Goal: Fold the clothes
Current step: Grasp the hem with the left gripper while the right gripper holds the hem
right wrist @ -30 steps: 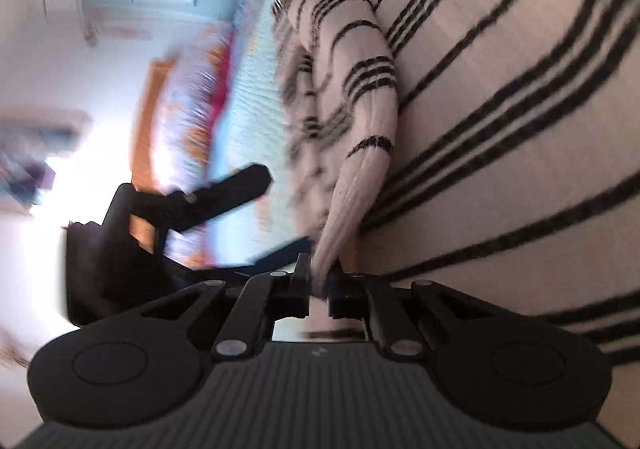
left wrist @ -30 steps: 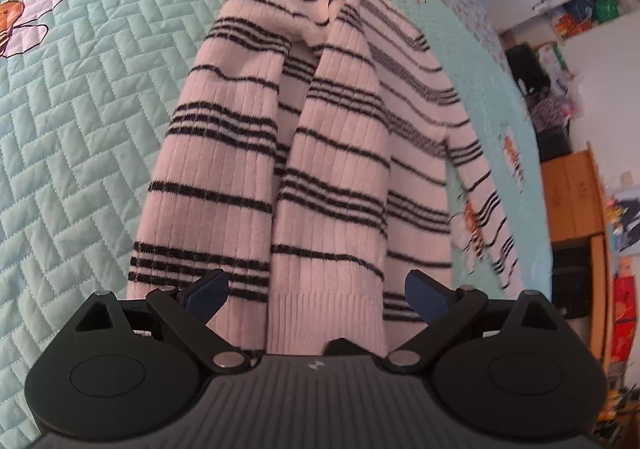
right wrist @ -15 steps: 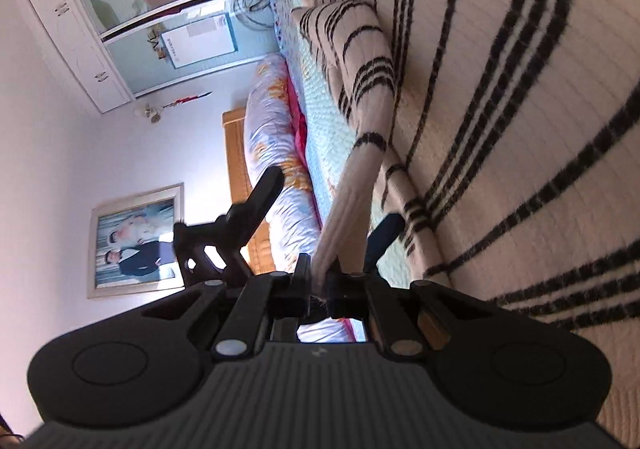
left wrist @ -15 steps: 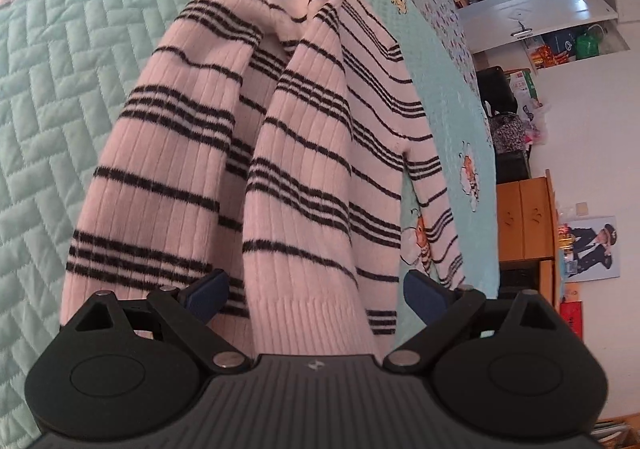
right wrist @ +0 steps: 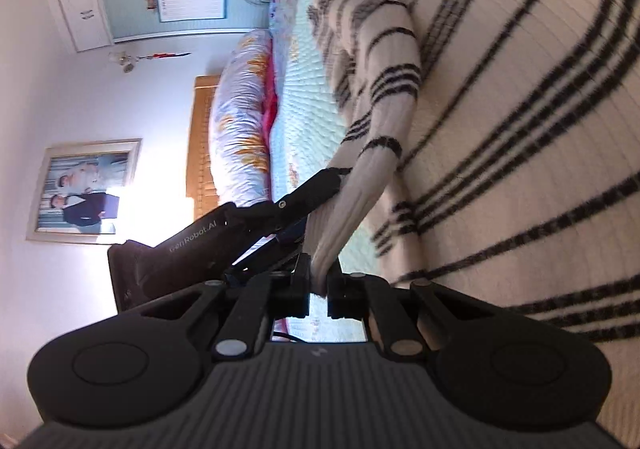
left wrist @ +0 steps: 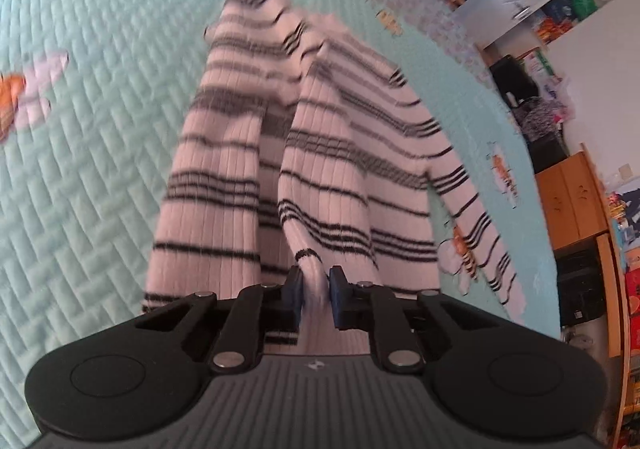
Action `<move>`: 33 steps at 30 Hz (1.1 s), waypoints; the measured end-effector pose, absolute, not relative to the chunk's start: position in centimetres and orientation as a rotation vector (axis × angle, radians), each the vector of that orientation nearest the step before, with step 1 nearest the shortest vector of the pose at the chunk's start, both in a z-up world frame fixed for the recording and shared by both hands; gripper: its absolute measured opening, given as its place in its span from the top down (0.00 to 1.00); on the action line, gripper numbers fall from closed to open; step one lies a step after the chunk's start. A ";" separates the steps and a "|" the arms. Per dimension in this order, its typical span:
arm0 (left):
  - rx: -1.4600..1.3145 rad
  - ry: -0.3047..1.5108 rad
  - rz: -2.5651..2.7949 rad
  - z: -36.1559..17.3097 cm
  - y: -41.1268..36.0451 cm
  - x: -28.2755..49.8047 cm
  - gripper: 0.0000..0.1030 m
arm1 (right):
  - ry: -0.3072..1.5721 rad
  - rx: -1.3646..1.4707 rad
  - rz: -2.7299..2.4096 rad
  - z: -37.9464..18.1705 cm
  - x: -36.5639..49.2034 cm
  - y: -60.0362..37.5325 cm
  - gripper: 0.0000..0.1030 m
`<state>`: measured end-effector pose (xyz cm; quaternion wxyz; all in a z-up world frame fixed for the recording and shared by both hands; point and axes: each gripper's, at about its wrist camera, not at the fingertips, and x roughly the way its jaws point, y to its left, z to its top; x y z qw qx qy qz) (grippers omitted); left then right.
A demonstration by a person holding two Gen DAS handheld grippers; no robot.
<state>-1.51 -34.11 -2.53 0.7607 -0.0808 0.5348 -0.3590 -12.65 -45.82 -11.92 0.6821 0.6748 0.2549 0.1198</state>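
A white ribbed sweater with thin black stripes [left wrist: 248, 169] lies on the mint quilted bedspread [left wrist: 80, 129], its left sleeve folded across the body. My left gripper [left wrist: 314, 289] is shut on the ribbed cuff of that sleeve [left wrist: 312, 273], raised a little off the sweater. In the right wrist view the same sleeve [right wrist: 380, 129] runs down to my right gripper [right wrist: 318, 281], which is shut on the cuff end. The left gripper [right wrist: 304, 197] shows there beside the cuff. The other sleeve [left wrist: 476, 233] trails off to the right on the bed.
Pillows in floral covers [right wrist: 240, 121] lean on a wooden headboard [right wrist: 200, 145]. A wooden cabinet [left wrist: 572, 193] and cluttered shelves [left wrist: 532, 1] stand beyond the bed's right edge. Bare bedspread spreads out left of the sweater.
My left gripper went from open over the hem to shut on the sleeve cuff. The right gripper stayed shut on the cuff and swung round with it.
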 end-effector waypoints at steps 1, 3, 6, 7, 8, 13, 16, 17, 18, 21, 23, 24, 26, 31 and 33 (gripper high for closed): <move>-0.175 1.148 -0.783 -2.0 -33.8 -1.6 0.86 | 0.563 1.515 0.281 -11.5 -12.7 -45.9 0.93; -0.172 1.126 -0.780 -1.3 -33.0 -2.0 0.86 | 0.552 1.514 0.309 -10.7 -12.8 -45.8 0.93; -0.157 1.118 -0.768 -1.3 -31.7 -2.9 0.86 | 0.570 1.485 0.354 -9.9 -12.6 -45.1 0.93; -0.152 1.116 -0.764 -1.2 -31.2 -3.1 0.86 | 0.579 1.474 0.368 -9.7 -12.6 -44.7 0.93; -0.147 1.113 -0.760 -1.2 -30.8 -3.4 0.86 | 0.595 1.462 0.380 -9.7 -12.5 -44.2 0.93; -0.121 1.156 -0.707 -3.0 -29.2 -3.9 0.86 | 0.708 1.413 0.363 -11.3 -12.5 -42.2 0.93; -0.114 1.198 -0.675 -5.0 -29.2 -3.3 0.86 | 0.763 1.389 0.336 -12.5 -12.4 -41.6 0.93; -0.108 1.203 -0.672 -5.4 -29.4 -3.3 0.86 | 0.780 1.384 0.329 -12.8 -12.4 -41.4 0.92; -0.098 1.205 -0.666 -5.7 -29.4 -3.2 0.86 | 0.796 1.380 0.322 -13.2 -12.4 -41.2 0.91; -0.071 1.209 -0.651 -6.7 -29.4 -2.9 0.86 | 0.843 1.299 0.294 -13.7 -12.4 -40.5 0.91; -0.058 1.213 -0.646 -7.3 -29.4 -2.6 0.86 | 0.872 1.230 0.281 -13.7 -12.4 -40.0 0.91; -0.055 1.216 -0.644 -7.5 -29.3 -2.5 0.86 | 0.885 1.190 0.277 -13.6 -12.3 -39.8 0.91; -0.056 1.222 -0.639 -8.0 -29.2 -2.4 0.85 | 0.906 1.124 0.274 -13.3 -12.4 -39.5 0.91; -0.051 1.208 -0.640 -7.8 -28.9 -2.4 0.82 | 0.924 1.057 0.266 -13.4 -12.9 -38.8 0.94; -0.052 1.186 -0.635 -7.1 -28.6 -2.4 0.82 | 0.920 1.065 0.266 -13.5 -13.1 -38.8 0.94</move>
